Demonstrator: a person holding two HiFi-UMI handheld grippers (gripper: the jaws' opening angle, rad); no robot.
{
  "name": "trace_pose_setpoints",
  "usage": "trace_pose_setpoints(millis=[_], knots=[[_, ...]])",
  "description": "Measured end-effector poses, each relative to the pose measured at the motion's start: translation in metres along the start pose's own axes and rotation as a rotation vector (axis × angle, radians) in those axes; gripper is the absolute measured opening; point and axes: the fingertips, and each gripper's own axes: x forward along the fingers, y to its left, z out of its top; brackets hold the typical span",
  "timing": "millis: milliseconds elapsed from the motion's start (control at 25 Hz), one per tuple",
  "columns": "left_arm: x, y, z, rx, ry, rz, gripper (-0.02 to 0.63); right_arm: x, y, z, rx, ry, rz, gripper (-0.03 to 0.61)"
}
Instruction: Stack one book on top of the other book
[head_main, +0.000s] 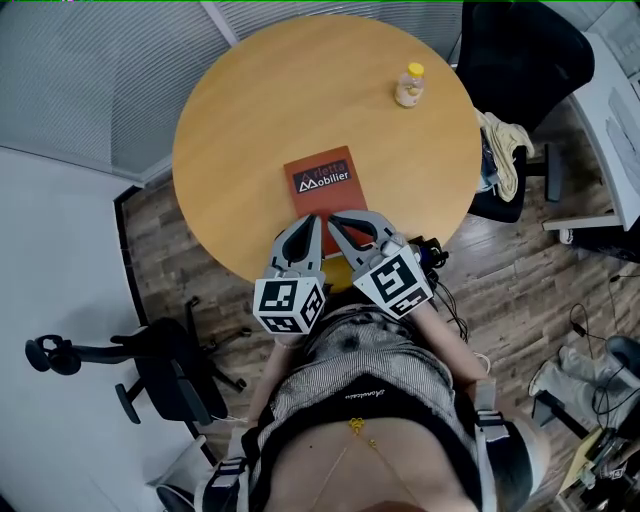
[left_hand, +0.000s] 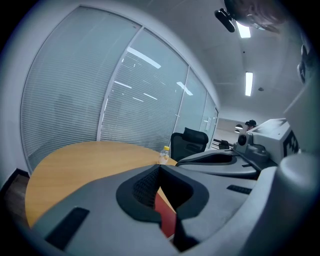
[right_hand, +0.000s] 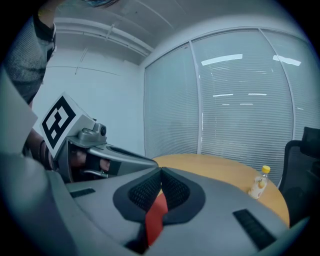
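Observation:
A red book (head_main: 324, 184) with a black-and-white label lies flat on the round wooden table (head_main: 240, 110), near its front edge. I see no second book. My left gripper (head_main: 311, 219) and right gripper (head_main: 336, 219) hover side by side over the book's near end, tips almost touching each other. Both are shut with nothing between the pads. In the left gripper view the left gripper (left_hand: 160, 168) shows a strip of the red book (left_hand: 166, 214) below its jaws. The right gripper (right_hand: 161, 173) likewise has the red book (right_hand: 156, 215) showing beneath it.
A small bottle with a yellow cap (head_main: 410, 84) stands at the table's far right, also the bottle (right_hand: 259, 184) in the right gripper view. A black office chair (head_main: 520, 60) sits behind the table, another chair (head_main: 160, 372) at lower left. Blinds cover glass walls beyond.

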Motion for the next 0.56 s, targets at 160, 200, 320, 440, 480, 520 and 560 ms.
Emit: trace_pose_setpoints(millis=[160, 200, 320, 440, 480, 520, 560], knots=[[-0.0003, 0.0014, -0.0014, -0.001, 0.002, 0.006, 0.02, -0.0004, -0.0015, -0.0015, 0.008, 0.008, -0.005, 0.023], [-0.0005, 0.0015, -0.0014, 0.0, 0.002, 0.007, 0.02, -0.0004, -0.0019, -0.002, 0.01, 0.01, -0.006, 0.023], [-0.0008, 0.0007, -0.001, 0.009, 0.002, 0.009, 0.02, -0.0004, -0.0022, -0.0033, 0.012, 0.018, -0.006, 0.023], [-0.0007, 0.0001, -0.0012, 0.015, 0.004, 0.01, 0.02, 0.0008, -0.0013, -0.0047, 0.015, 0.024, 0.002, 0.023], [-0.0005, 0.0002, -0.0017, 0.013, 0.005, 0.01, 0.02, 0.0012, -0.0011, -0.0051, 0.015, 0.026, 0.004, 0.023], [-0.0003, 0.0003, -0.0023, 0.01, 0.006, 0.01, 0.02, 0.0016, -0.001, -0.0055, 0.015, 0.028, 0.005, 0.023], [0.0001, 0.0005, -0.0028, 0.007, 0.007, 0.01, 0.02, 0.0019, -0.001, -0.0058, 0.014, 0.03, 0.006, 0.023]])
